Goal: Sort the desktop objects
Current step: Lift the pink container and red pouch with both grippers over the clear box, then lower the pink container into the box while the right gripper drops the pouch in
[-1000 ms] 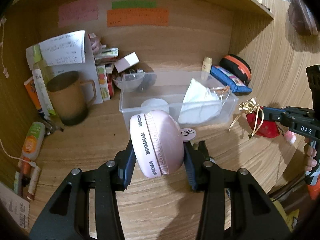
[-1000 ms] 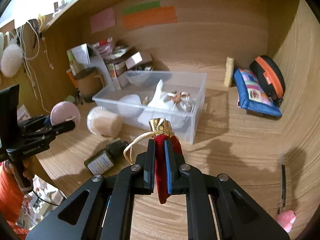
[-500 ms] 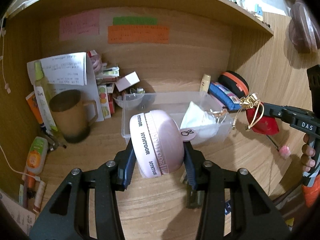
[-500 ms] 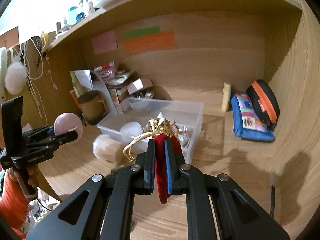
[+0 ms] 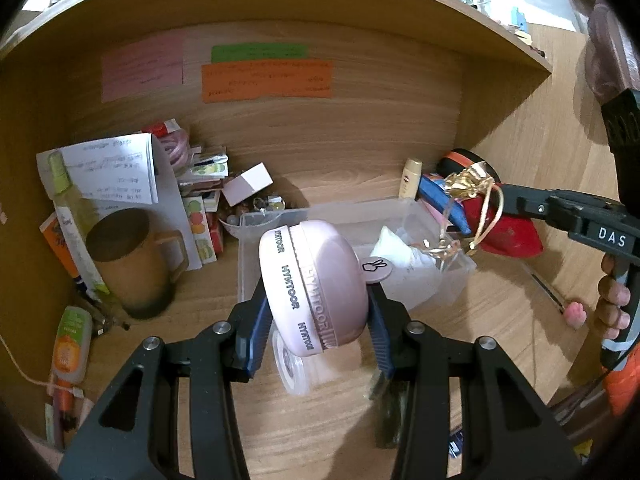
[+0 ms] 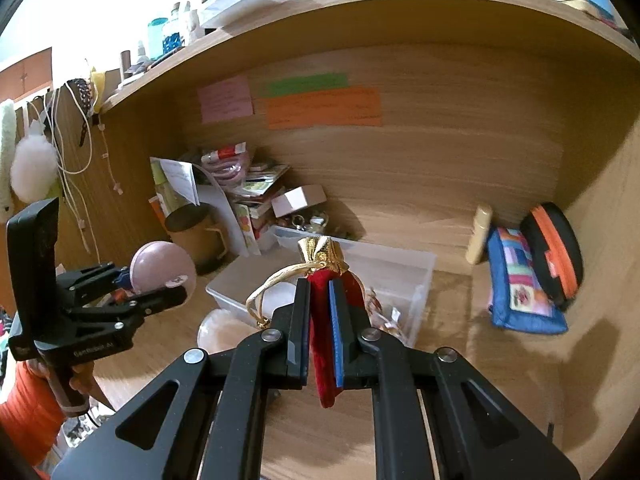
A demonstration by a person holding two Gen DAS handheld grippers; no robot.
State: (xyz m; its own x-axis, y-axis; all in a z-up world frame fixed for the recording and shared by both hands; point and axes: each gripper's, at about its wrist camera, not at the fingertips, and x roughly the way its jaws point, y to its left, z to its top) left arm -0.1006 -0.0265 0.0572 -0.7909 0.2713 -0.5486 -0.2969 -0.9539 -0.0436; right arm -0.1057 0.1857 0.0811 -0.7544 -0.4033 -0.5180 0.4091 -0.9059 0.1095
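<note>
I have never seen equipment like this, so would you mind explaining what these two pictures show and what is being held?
There is no robot here: a person holds a hand-held two-finger gripper in each hand, and each carries a wide-angle camera looking forward along its fingers. That is why black arms fill the bottom of each picture.

The left camera's picture shows the left gripper shut on a round pink case. The right gripper, in its own picture, is shut on a red pouch with a gold top and cord. Each tool also appears at the edge of the other's picture.

Beyond them, on the wooden desk, stands a clear plastic bin with white items inside. A brown mug stands to its left, and a blue patchwork pouch and a black and orange case lie to its right.
</note>
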